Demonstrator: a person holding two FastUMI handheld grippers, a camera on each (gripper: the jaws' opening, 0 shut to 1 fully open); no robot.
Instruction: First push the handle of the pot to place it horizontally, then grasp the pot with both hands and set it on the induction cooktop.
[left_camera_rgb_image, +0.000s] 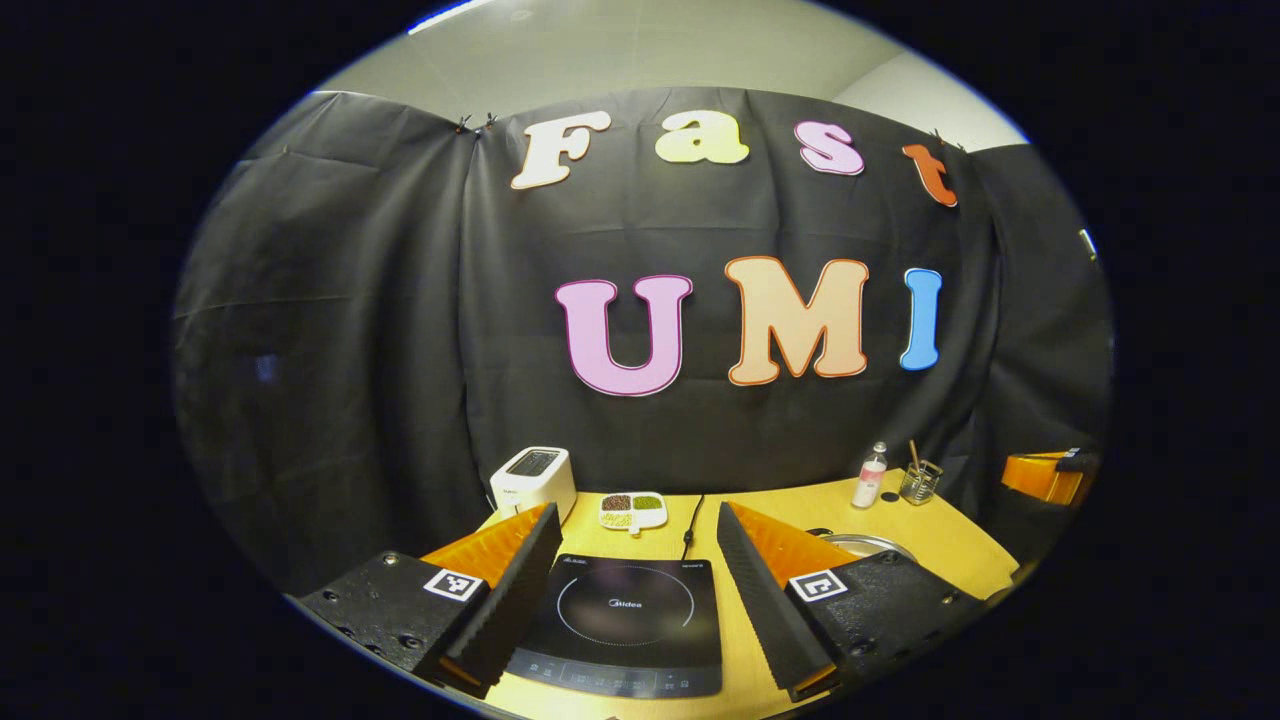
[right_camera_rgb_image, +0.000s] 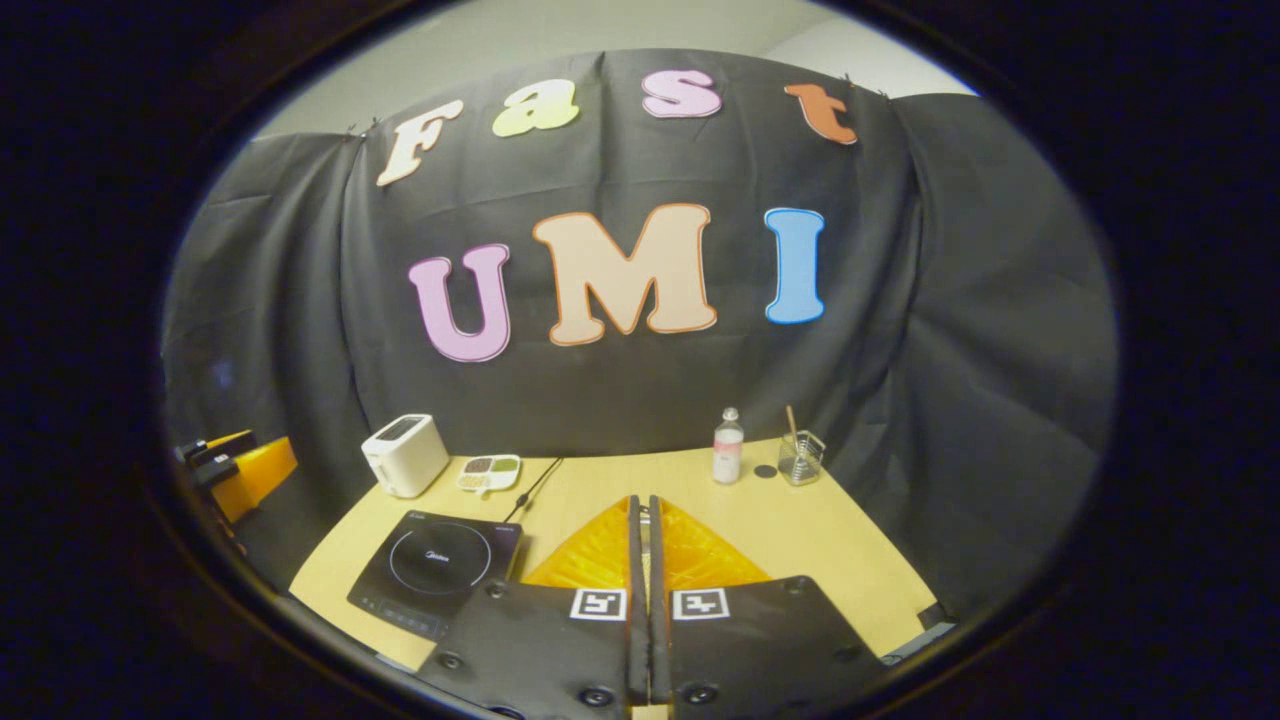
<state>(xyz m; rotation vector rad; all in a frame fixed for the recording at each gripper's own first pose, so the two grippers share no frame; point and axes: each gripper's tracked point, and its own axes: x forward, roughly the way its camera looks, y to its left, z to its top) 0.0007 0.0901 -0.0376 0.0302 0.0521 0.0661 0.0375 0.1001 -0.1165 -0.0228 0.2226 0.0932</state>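
Both views high above table (left_camera_rgb_image: 770, 510), facing back wall, sharing cooktop (left_camera_rgb_image: 625, 625).

Toaster (right_camera_rgb_image: 404, 455), sample dish (right_camera_rgb_image: 488, 471), bottle (right_camera_rgb_image: 728, 447), glass jar (right_camera_rgb_image: 801, 457) along table's (right_camera_rgb_image: 800, 540) back.

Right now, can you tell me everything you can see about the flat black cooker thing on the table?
The induction cooktop is a flat, glossy black slab with rounded corners. A thin white ring marks its cooking zone, and small control marks run along its near edge. It lies flat on the yellow wooden table, with nothing on top. A black cable runs from its back edge toward the wall. In the left gripper view, it sits between the open left tool's fingers, which don't touch it.
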